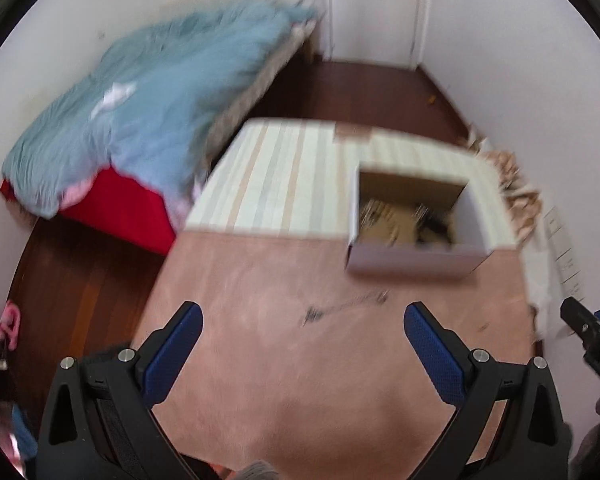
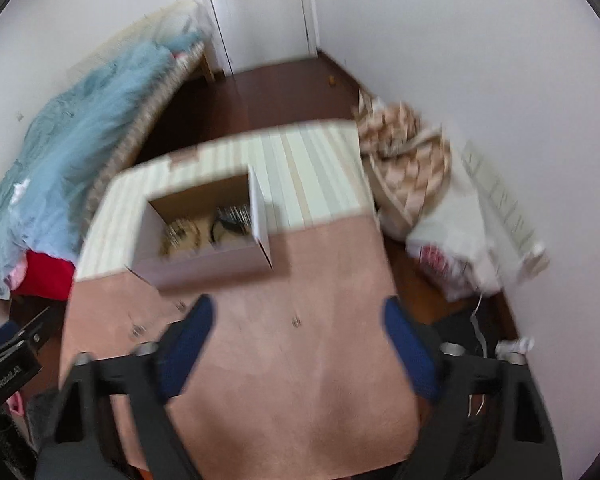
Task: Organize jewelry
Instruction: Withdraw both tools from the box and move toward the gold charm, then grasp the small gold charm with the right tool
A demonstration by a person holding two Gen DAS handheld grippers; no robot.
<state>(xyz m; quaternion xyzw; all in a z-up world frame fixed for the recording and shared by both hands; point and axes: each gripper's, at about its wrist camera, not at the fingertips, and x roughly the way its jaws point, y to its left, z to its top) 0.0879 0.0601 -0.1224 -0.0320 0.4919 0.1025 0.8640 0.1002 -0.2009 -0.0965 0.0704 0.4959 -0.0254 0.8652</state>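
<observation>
- Both grippers, left (image 1: 302, 350) and right (image 2: 298, 330), fingers apart, holding nothing
- Chain (image 1: 344, 306) thin, flat on table (image 1: 260, 360): could slip from pinch
- Blur risks missing box (image 2: 204, 236)

White lettering runs along the black body of the left gripper (image 2: 14, 376), seen at the left edge of the right wrist view — it looks like "...enRobot.AI", with the first letters cut off and blurred. A white bag (image 2: 452, 264) on the floor by the wall, beyond the table's right edge, carries red print — too smeared to read.
</observation>
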